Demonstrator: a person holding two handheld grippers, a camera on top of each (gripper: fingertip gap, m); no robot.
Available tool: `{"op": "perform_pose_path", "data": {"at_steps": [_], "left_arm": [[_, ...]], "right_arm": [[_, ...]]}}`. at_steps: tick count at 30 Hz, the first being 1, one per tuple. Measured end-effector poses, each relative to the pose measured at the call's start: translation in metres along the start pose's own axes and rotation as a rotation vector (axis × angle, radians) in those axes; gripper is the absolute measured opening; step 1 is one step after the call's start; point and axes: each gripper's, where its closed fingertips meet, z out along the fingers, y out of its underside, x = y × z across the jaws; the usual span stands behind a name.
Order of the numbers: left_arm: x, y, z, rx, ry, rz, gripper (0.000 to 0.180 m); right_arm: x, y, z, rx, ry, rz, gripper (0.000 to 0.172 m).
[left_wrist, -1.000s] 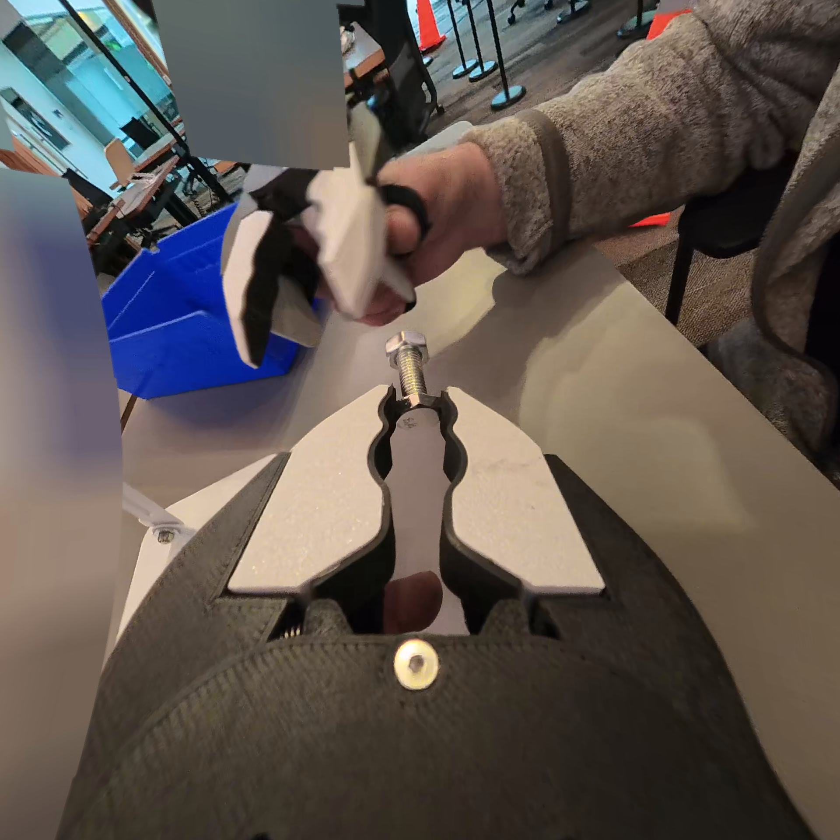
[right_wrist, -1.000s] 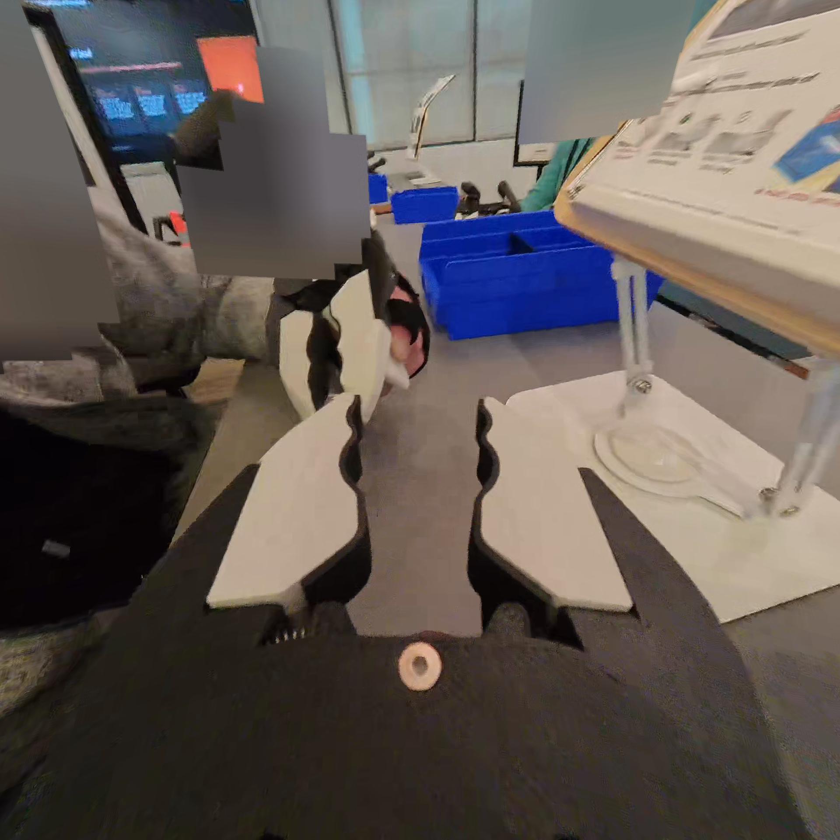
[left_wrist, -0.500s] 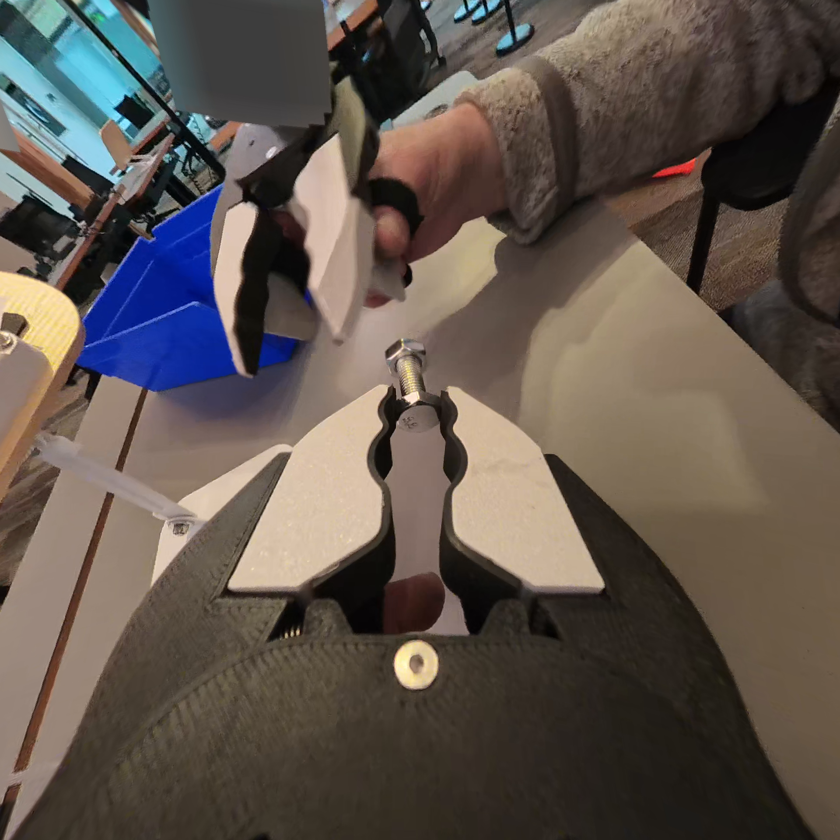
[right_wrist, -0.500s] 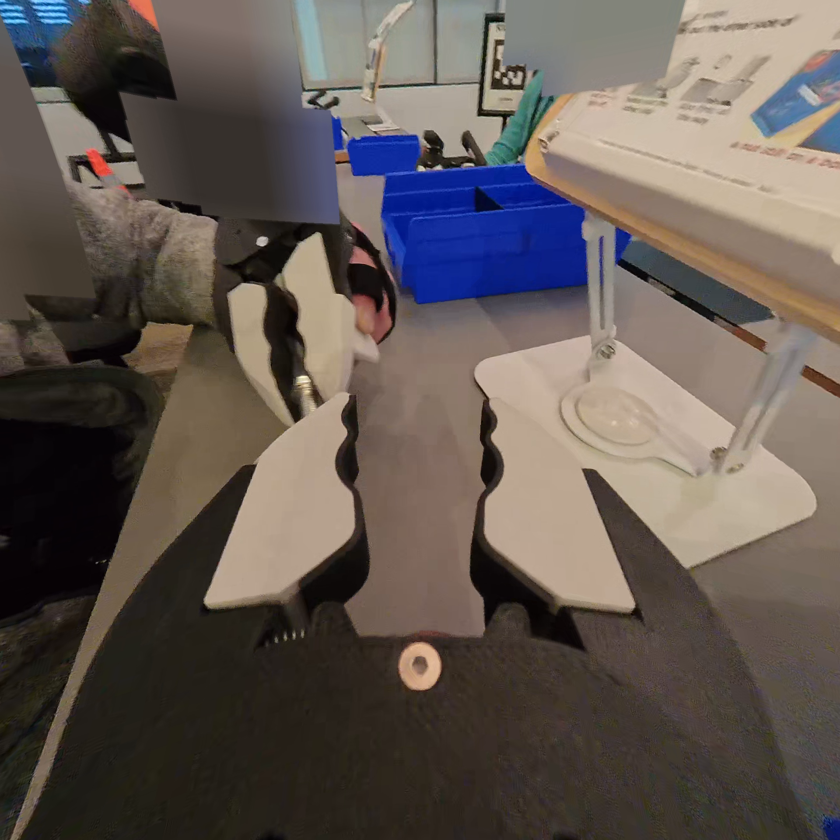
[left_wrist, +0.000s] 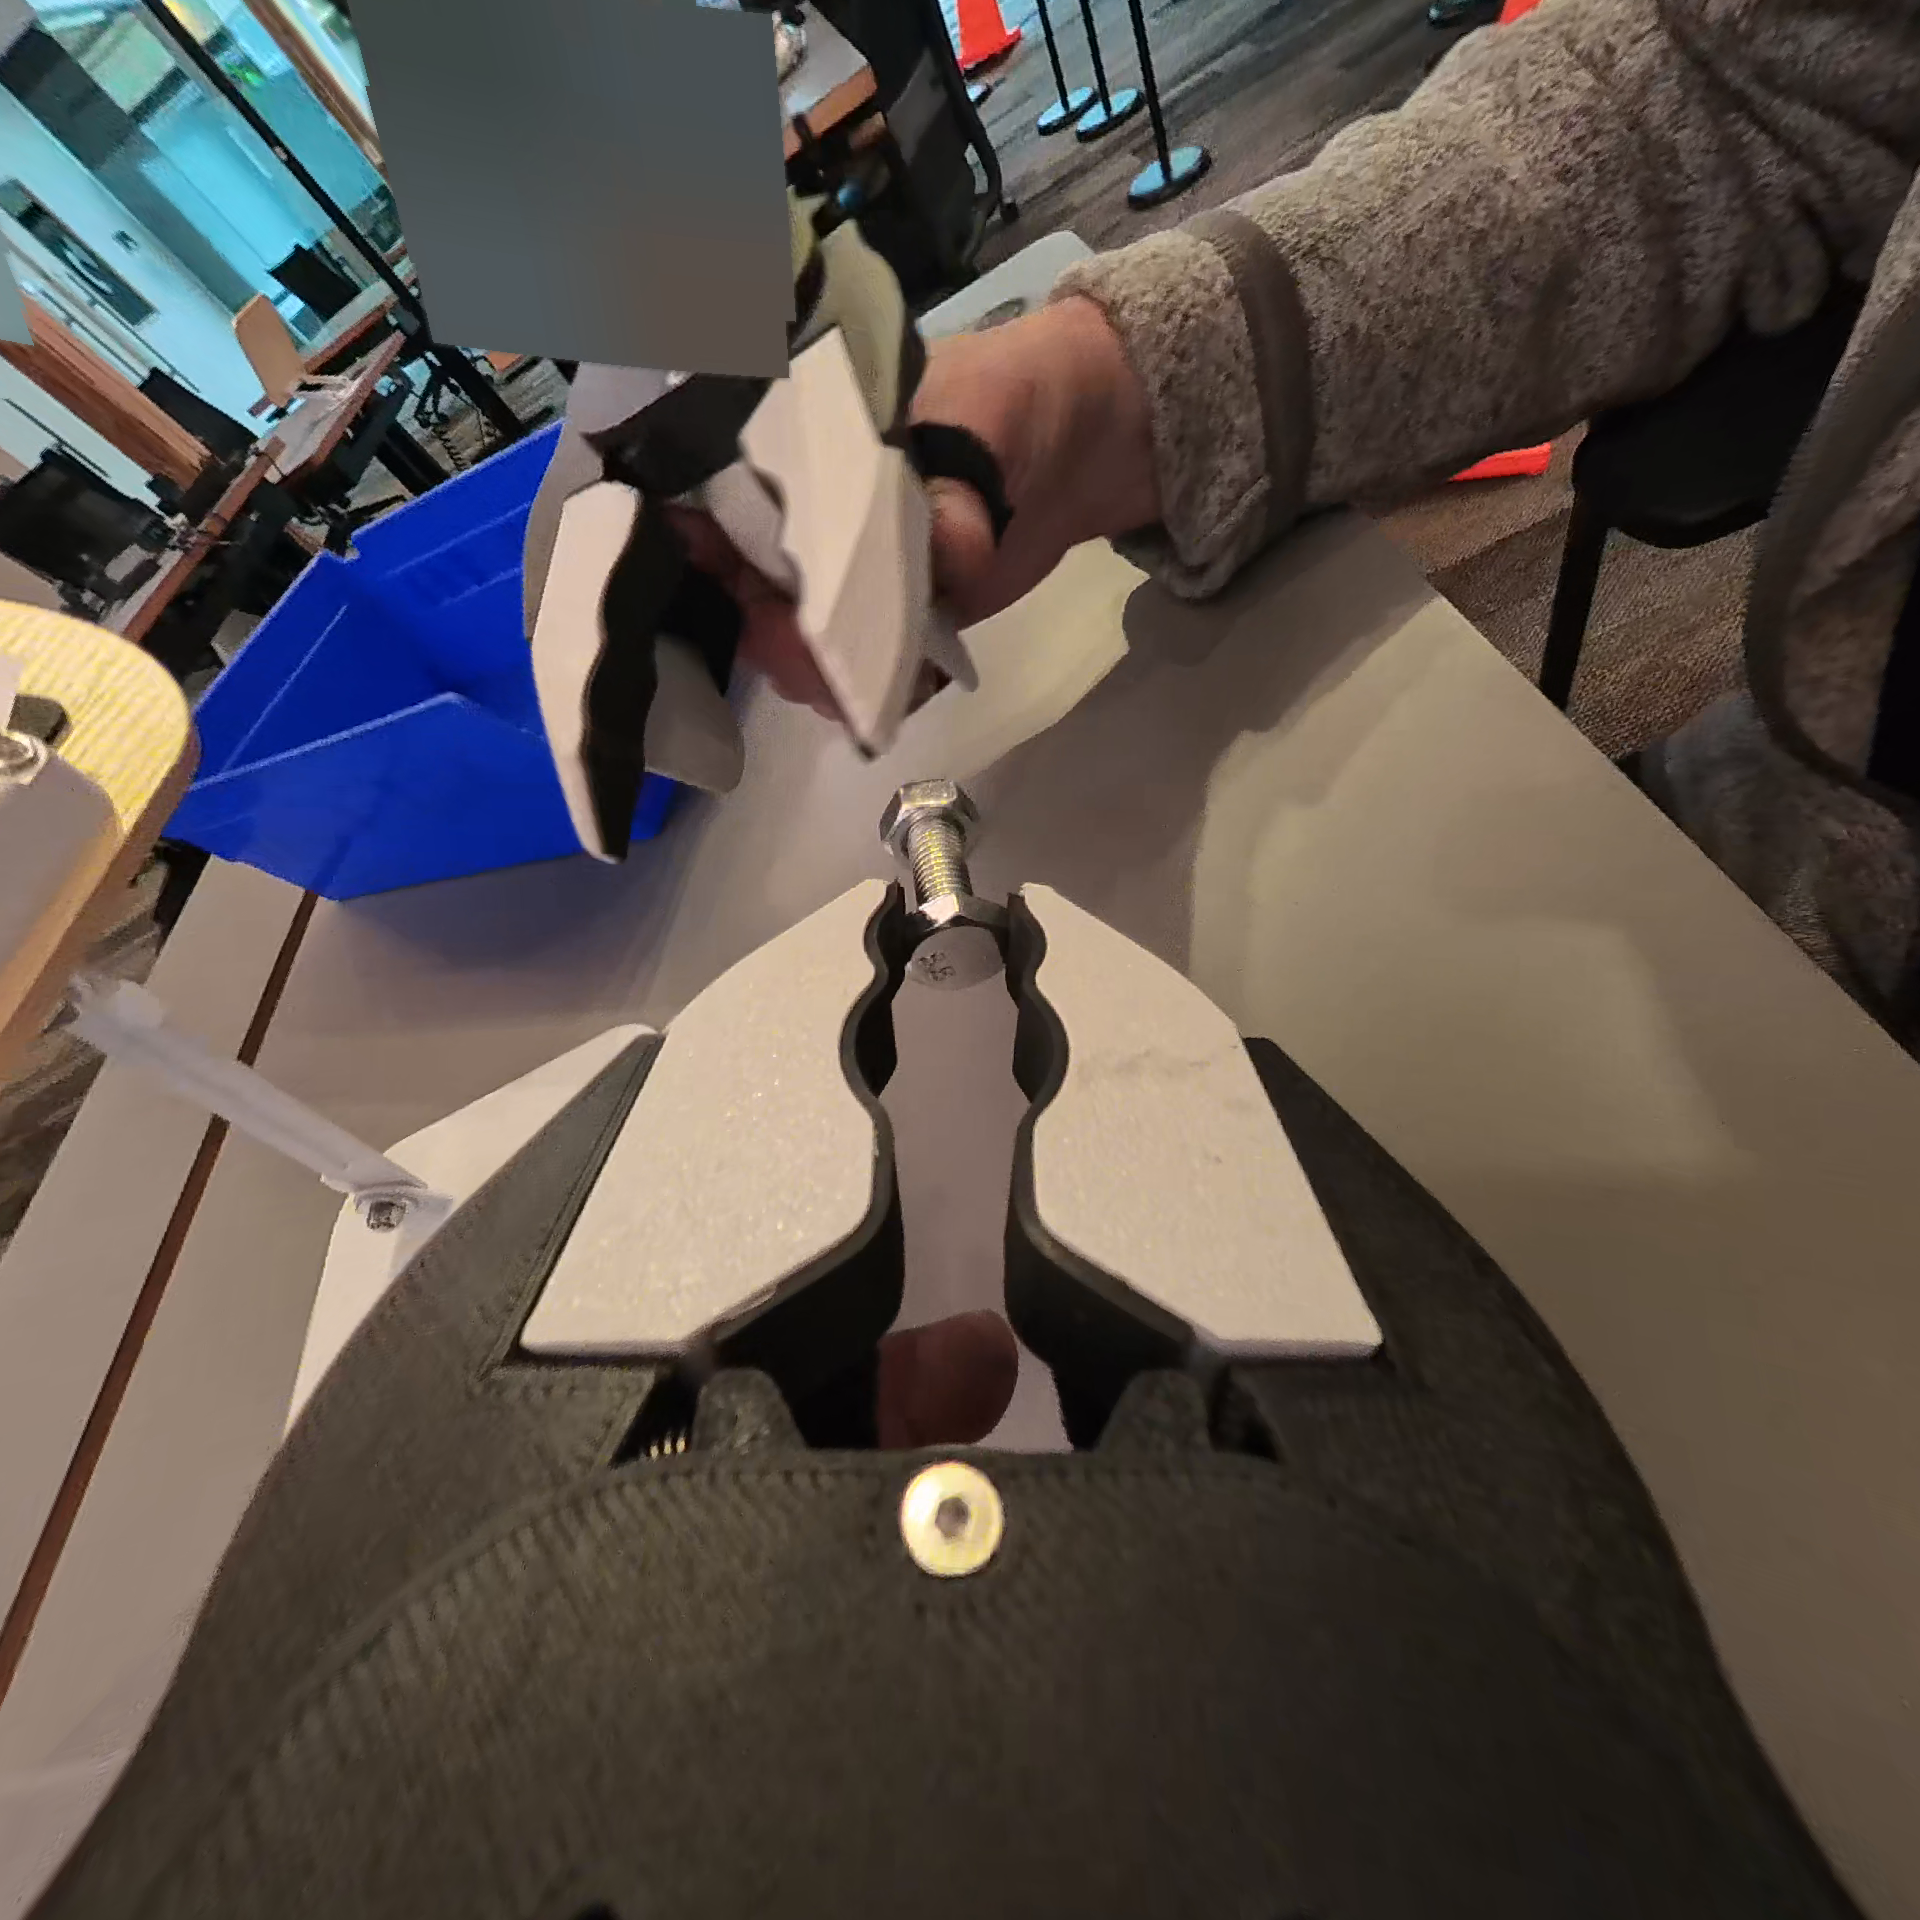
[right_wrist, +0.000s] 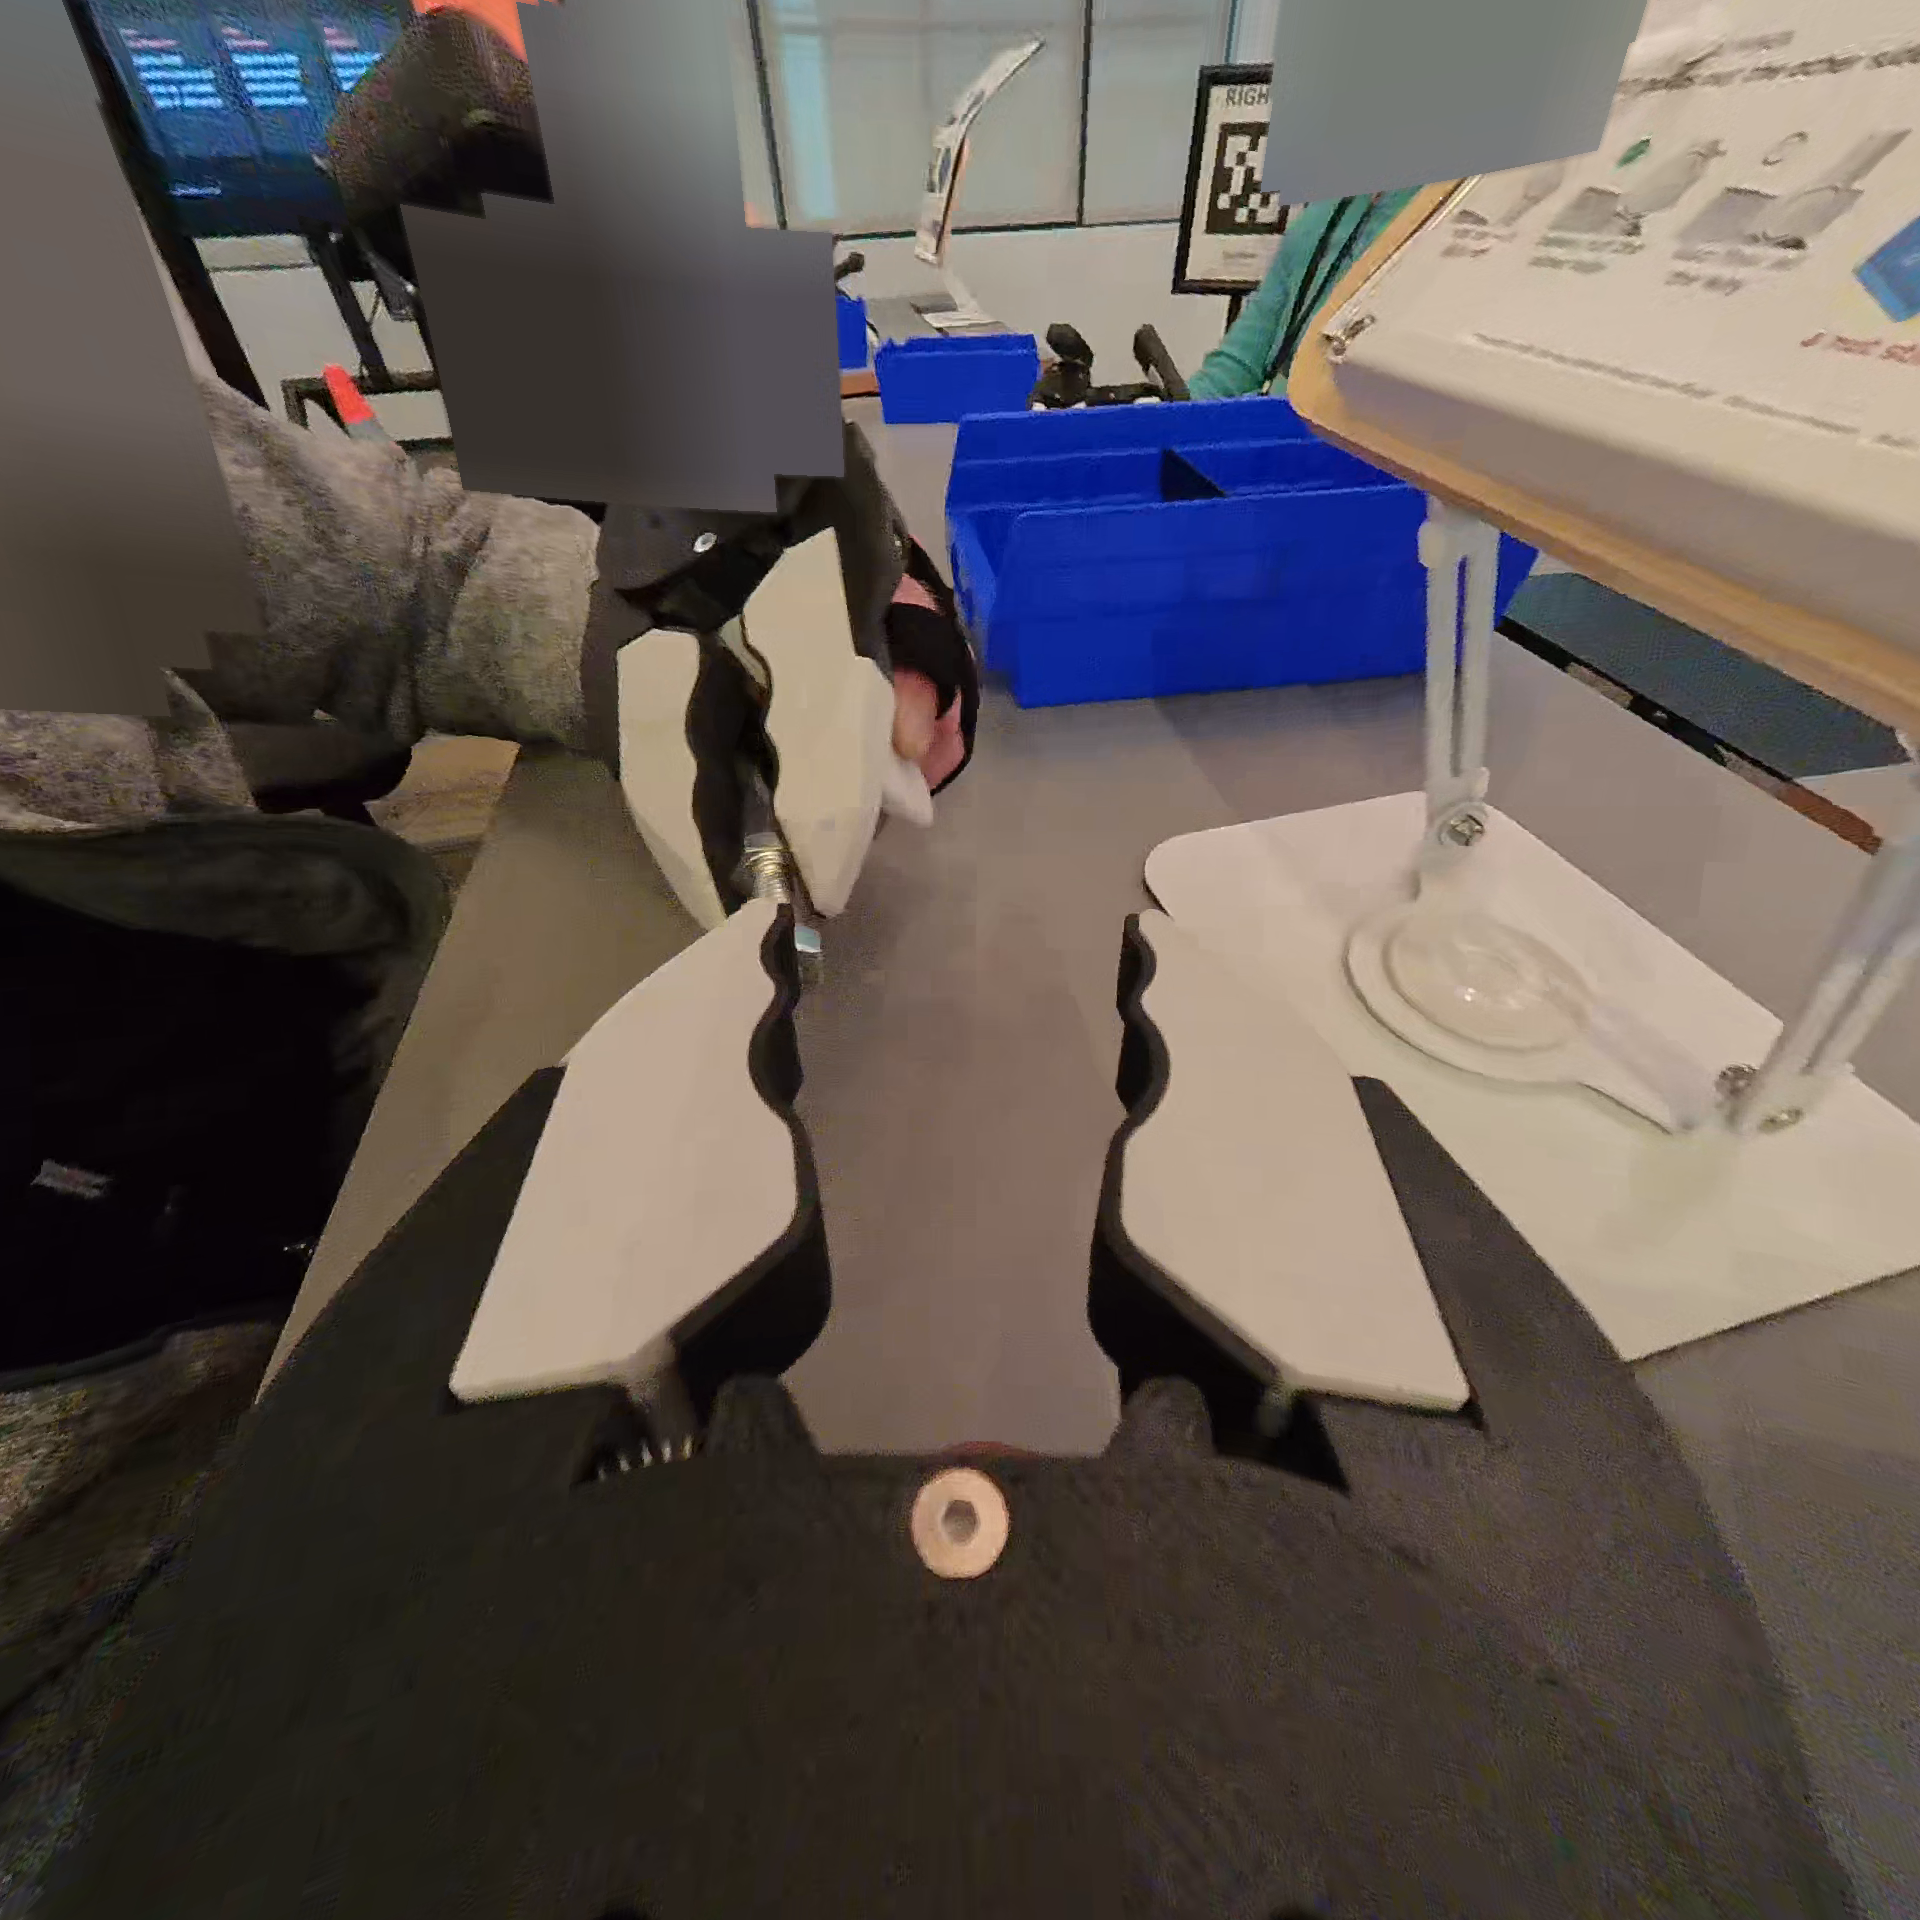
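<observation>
My left gripper (left_wrist: 951, 906) is shut on the hexagonal head of a silver bolt (left_wrist: 938, 871). The threaded shank points forward above the grey table (left_wrist: 1351, 935), and a silver nut (left_wrist: 928, 816) sits on its far end. My right gripper (right_wrist: 956, 920) is open and empty. In the left wrist view it (left_wrist: 732, 784) hangs just beyond and to the left of the nut, its fingers either side of a hand. In the right wrist view the left gripper (right_wrist: 767, 883) and the bolt (right_wrist: 767, 864) are just ahead of my right gripper's left fingertip (right_wrist: 764, 935), and the nut (right_wrist: 805, 940) lies right beside it.
A blue bin (left_wrist: 416, 727) stands on the table to the left, and also shows in the right wrist view (right_wrist: 1195, 582). A white stand base (right_wrist: 1610, 1195) with a clear dome carries a tilted board (right_wrist: 1662, 343) on the right. A grey-sleeved arm (left_wrist: 1455, 281) reaches in.
My right gripper has opened wider and come closer to the nut end of the bolt. My left gripper has kept its hold on the bolt head.
</observation>
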Motion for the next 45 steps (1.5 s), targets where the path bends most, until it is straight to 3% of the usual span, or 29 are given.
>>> {"op": "perform_pose_path", "data": {"at_steps": [4,7,8,9,15,19,20,21,25,29,31,32,33,35,38,45], "left_arm": [[-0.001,-0.004,-0.002,0.022,0.000,-0.011,0.018],[-0.001,-0.004,-0.002,0.009,-0.012,0.008,0.018],[0.000,-0.003,-0.002,0.003,-0.001,0.015,0.018],[0.004,-0.006,-0.002,0.023,0.014,0.024,0.018],[0.004,-0.001,0.003,-0.005,0.008,0.016,0.018],[0.003,-0.005,0.000,0.018,0.002,0.009,0.018],[0.004,-0.004,0.000,0.006,0.011,0.017,0.018],[0.007,-0.006,0.000,0.027,0.028,0.021,0.018],[0.005,-0.006,0.000,0.027,0.016,0.018,0.018],[0.002,-0.008,-0.002,0.052,0.016,-0.008,0.018],[-0.001,-0.006,-0.002,0.027,-0.013,0.008,0.018],[0.003,-0.006,-0.003,0.035,0.021,0.009,0.018],[0.004,-0.010,-0.003,0.062,0.030,-0.007,0.018],[0.005,-0.007,0.000,0.026,0.018,0.026,0.018],[0.004,-0.008,-0.001,0.050,0.025,-0.004,0.018],[0.000,-0.011,-0.004,0.084,0.017,-0.026,0.018]], "right_arm": [[-0.014,0.008,0.010,-0.058,-0.055,-0.061,0.069],[-0.005,0.008,0.012,-0.056,-0.007,-0.040,0.074],[0.006,0.005,0.008,-0.035,0.055,-0.011,0.064],[0.014,0.004,0.003,-0.025,0.091,0.008,0.041],[-0.005,0.002,0.004,-0.006,-0.035,0.000,0.067],[-0.008,0.012,0.012,-0.062,-0.043,-0.009,0.071],[0.005,0.010,0.009,-0.050,0.030,0.011,0.065],[0.019,0.008,0.003,-0.036,0.106,0.035,0.042],[0.005,-0.001,-0.003,0.045,-0.004,0.055,0.056],[-0.013,0.010,0.011,-0.028,-0.091,0.027,0.068],[0.002,0.014,0.012,-0.062,0.009,0.032,0.073],[0.015,0.011,0.007,-0.041,0.080,0.057,0.044],[0.019,0.004,0.000,0.021,0.070,0.089,0.039],[0.019,0.002,-0.006,0.054,0.042,0.145,0.050],[0.003,0.004,0.001,0.032,-0.023,0.090,0.059],[-0.020,0.011,0.012,-0.023,-0.132,0.018,0.058]]}}
